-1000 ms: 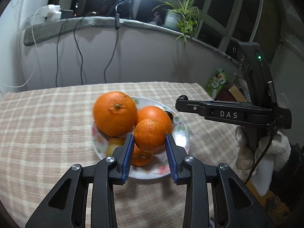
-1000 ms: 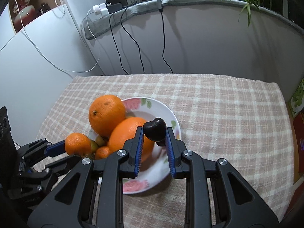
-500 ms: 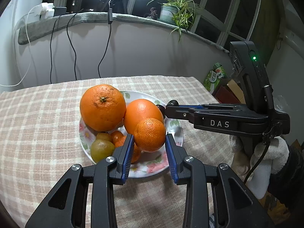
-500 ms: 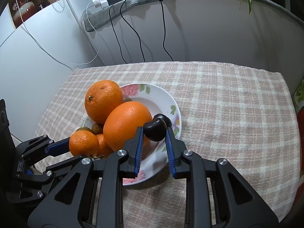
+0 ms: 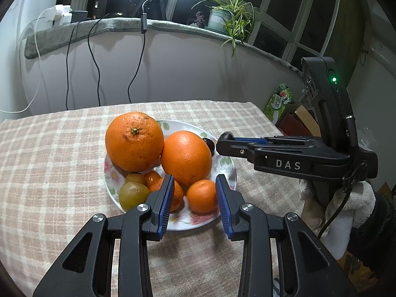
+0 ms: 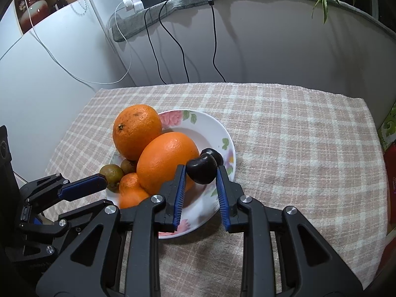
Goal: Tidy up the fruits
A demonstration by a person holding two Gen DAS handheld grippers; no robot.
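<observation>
A flowered white plate (image 5: 222, 163) (image 6: 210, 123) on the checked tablecloth holds two big oranges (image 5: 135, 141) (image 5: 186, 157), small mandarins and green-brown fruits (image 5: 132, 195). My left gripper (image 5: 194, 188) is open over the plate's near edge; a mandarin (image 5: 203, 195) lies on the plate between its fingers, free of the pads. My right gripper (image 6: 201, 173) is shut on a dark cherry (image 6: 201, 168) just above the plate's right side, next to a second dark cherry (image 6: 214, 154) on the plate. The right gripper also shows in the left wrist view (image 5: 224, 141).
The table's checked cloth (image 6: 297, 148) stretches right of the plate. A curved white wall with hanging cables (image 5: 94, 61) stands behind. A potted plant (image 5: 222, 17) sits on the ledge. Boxes and a green packet (image 5: 279, 104) stand off the table's right edge.
My left gripper has opened and let go of the mandarin, which now rests on the plate. My right gripper has come lower toward the plate with the cherry still in it.
</observation>
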